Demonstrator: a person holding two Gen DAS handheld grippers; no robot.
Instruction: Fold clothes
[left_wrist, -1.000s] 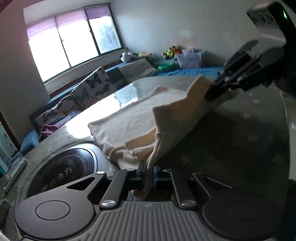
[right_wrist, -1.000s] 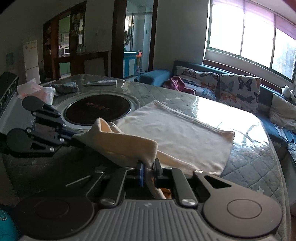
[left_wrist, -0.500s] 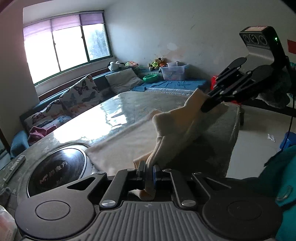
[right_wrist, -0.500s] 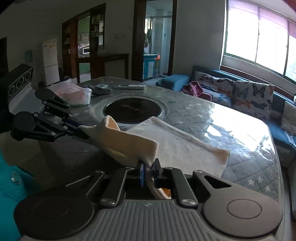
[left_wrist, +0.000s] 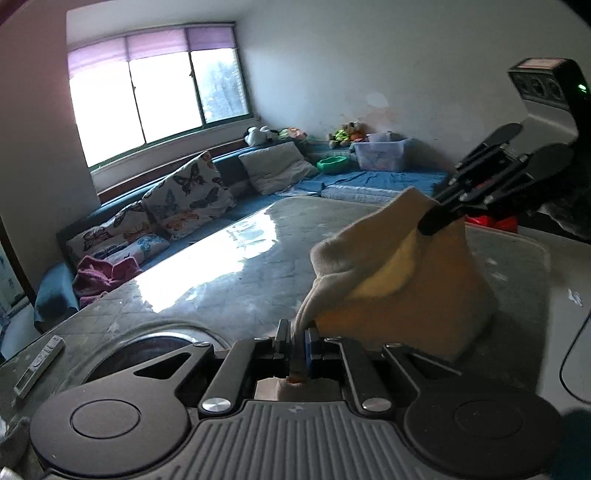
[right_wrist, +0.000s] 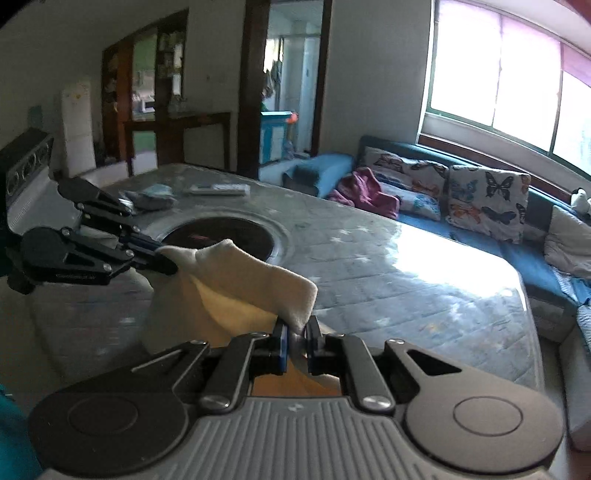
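- The left gripper (left_wrist: 298, 341) has its fingers (left_wrist: 282, 338) closed tight on one corner of the cream cloth (left_wrist: 402, 291).
- The right gripper (right_wrist: 295, 345) has its fingers (right_wrist: 281, 345) pinched tight on the cloth's other top corner.
- The cloth hangs between the two, its top edge sagging, raised above the near edge of the surface (right_wrist: 388, 273).
- Inset in the surface is a round dark plate (right_wrist: 225, 236); a remote control (right_wrist: 218, 189) lies near the far edge.
- A sofa with butterfly cushions (right_wrist: 487, 201) stands beyond the surface.
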